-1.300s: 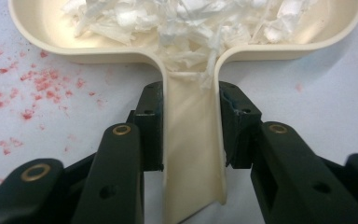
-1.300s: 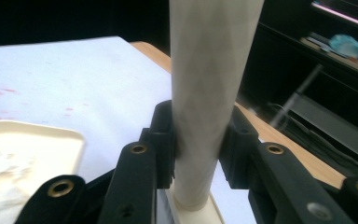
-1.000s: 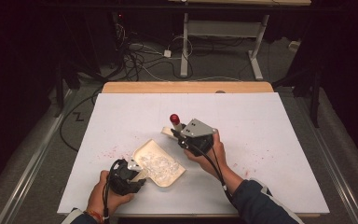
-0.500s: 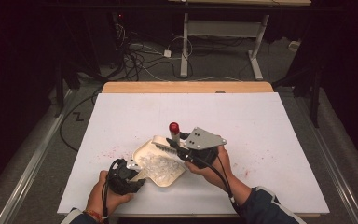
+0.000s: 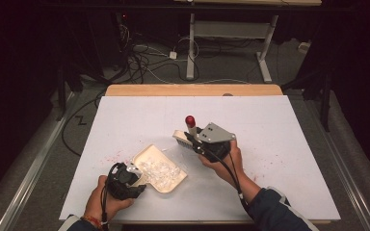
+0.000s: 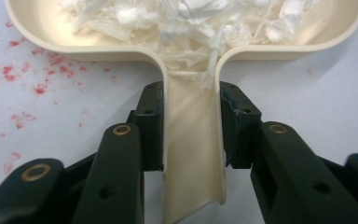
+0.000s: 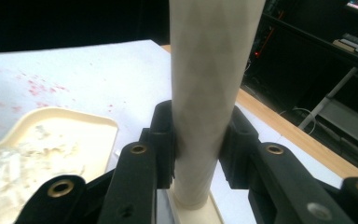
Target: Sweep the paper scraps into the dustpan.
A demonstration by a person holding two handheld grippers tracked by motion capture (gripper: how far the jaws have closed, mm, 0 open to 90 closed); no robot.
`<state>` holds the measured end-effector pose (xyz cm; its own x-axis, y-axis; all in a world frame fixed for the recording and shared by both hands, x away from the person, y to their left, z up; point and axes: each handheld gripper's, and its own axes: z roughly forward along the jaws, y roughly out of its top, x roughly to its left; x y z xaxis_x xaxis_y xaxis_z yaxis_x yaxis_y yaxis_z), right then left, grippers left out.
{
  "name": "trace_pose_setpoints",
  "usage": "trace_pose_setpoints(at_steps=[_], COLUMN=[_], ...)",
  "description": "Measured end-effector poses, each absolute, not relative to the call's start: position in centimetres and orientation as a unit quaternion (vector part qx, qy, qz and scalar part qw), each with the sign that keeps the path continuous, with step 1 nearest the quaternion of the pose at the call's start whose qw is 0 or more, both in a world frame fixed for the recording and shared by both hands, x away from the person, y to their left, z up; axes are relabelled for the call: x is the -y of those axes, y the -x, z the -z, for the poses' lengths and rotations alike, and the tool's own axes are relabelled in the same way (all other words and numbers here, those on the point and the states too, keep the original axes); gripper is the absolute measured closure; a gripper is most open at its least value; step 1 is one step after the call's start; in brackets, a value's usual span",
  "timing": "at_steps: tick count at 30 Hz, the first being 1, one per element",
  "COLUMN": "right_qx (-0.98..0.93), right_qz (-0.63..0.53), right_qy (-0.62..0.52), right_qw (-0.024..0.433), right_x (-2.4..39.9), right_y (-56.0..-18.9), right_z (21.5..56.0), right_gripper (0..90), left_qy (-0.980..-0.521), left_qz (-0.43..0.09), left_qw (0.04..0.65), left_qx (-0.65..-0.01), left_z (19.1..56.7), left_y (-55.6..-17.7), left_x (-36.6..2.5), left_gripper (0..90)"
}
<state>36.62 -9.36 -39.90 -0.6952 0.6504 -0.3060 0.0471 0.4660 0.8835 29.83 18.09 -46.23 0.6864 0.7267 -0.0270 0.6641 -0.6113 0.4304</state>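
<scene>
While the cream dustpan (image 5: 160, 168) lay flat on the white table (image 5: 279, 144), its stiff, light handle was clamped by the left gripper (image 6: 191, 130), a good place to hold. The small brush (image 5: 185, 136) was gripped at its smooth handle by the right gripper (image 7: 196, 140). The white scraps (image 6: 177, 18), judged very light, could easily be spilled.

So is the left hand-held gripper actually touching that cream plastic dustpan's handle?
Touching. The left gripper view shows the left hand-held gripper with both black pads pressed against the sides of the cream plastic dustpan's handle.
</scene>
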Motion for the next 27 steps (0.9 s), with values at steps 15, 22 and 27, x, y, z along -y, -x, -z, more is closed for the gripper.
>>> trace_pose_setpoints(at_steps=[15, 22, 27], right_qx=[-0.813, -0.794, -0.79], right_qz=[-0.508, -0.529, -0.526], right_qy=[-0.159, -0.16, -0.175], right_qw=[0.236, 0.253, 0.262], right_x=[5.8, 7.9, 9.6], right_y=[-35.3, -33.5, -33.1], right_z=[39.8, 37.1, 36.6], right_gripper=[70.4, 70.4, 70.4], left_qy=[-0.896, -0.896, -0.898], left_qz=[-0.072, -0.071, -0.071], left_qw=[0.207, 0.208, 0.205], left_qx=[-0.386, -0.387, -0.384], left_z=[46.2, 46.2, 46.2], left_y=[-30.1, -30.1, -29.9], left_x=[-18.2, -18.2, -18.3], left_gripper=[63.5, 63.5, 63.5])
